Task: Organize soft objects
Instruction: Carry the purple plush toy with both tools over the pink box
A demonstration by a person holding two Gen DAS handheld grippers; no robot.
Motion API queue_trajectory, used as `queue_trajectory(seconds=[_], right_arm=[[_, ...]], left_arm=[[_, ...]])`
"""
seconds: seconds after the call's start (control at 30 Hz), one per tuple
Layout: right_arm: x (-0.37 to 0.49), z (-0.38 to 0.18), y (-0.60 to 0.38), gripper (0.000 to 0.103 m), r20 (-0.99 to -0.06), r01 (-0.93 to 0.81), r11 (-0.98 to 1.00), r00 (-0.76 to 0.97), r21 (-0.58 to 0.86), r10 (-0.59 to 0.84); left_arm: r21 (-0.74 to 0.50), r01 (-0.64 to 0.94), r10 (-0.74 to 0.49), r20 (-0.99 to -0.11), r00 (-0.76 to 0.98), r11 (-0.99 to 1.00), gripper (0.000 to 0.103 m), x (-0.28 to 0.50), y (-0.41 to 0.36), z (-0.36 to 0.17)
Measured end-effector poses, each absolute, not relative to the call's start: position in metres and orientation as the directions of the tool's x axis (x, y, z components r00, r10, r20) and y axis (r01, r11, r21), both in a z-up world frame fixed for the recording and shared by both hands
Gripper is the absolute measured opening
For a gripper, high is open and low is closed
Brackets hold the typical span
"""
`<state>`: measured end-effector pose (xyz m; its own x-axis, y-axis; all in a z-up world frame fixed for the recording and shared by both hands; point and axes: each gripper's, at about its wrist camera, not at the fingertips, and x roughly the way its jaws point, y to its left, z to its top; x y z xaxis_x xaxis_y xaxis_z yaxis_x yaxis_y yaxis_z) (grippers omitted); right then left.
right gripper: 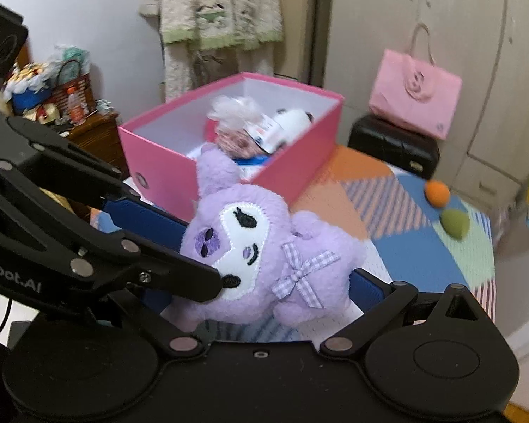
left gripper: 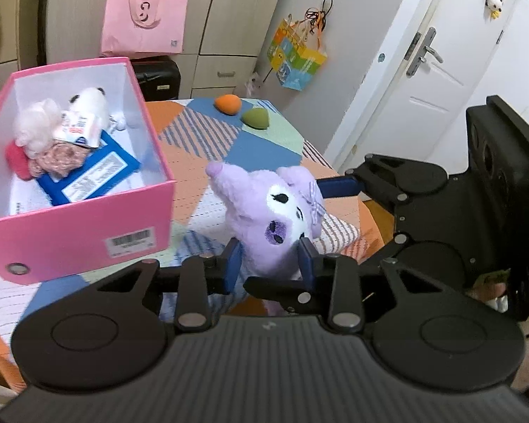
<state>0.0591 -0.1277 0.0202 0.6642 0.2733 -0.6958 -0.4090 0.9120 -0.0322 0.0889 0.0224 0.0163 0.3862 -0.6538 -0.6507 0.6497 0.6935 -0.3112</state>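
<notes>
Both the left gripper (left gripper: 269, 259) and right gripper (right gripper: 264, 257) clamp the purple plush (left gripper: 264, 208); the pink box (left gripper: 81, 225) sits ahead-left of the left jaws, two sponges (left gripper: 241, 111) farther ahead.

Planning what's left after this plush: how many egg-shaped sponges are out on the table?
2: an orange sponge and a green sponge, side by side at the table's far edge. The pink box could hide more.
</notes>
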Motion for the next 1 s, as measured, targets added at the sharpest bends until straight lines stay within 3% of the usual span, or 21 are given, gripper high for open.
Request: queue_trajectory(seconds=[0.6, 1.0], right_arm=[[0.124, 0.056, -0.067, 0.102, -0.637, -0.523, 0.852, 0.665, -0.026, 0.389], [0.183, 0.049, -0.068, 0.102, -0.63, -0.575, 0.81, 0.587, 0.118, 0.509]], left_arm=[[-0.294, 0.555, -0.607, -0.578, 0.546, 0.778, 0.033, 0.132, 0.093, 0.048], [-0.345, 0.48, -0.587, -0.565, 0.58, 0.807, 0.035, 0.186, 0.116, 0.037]])
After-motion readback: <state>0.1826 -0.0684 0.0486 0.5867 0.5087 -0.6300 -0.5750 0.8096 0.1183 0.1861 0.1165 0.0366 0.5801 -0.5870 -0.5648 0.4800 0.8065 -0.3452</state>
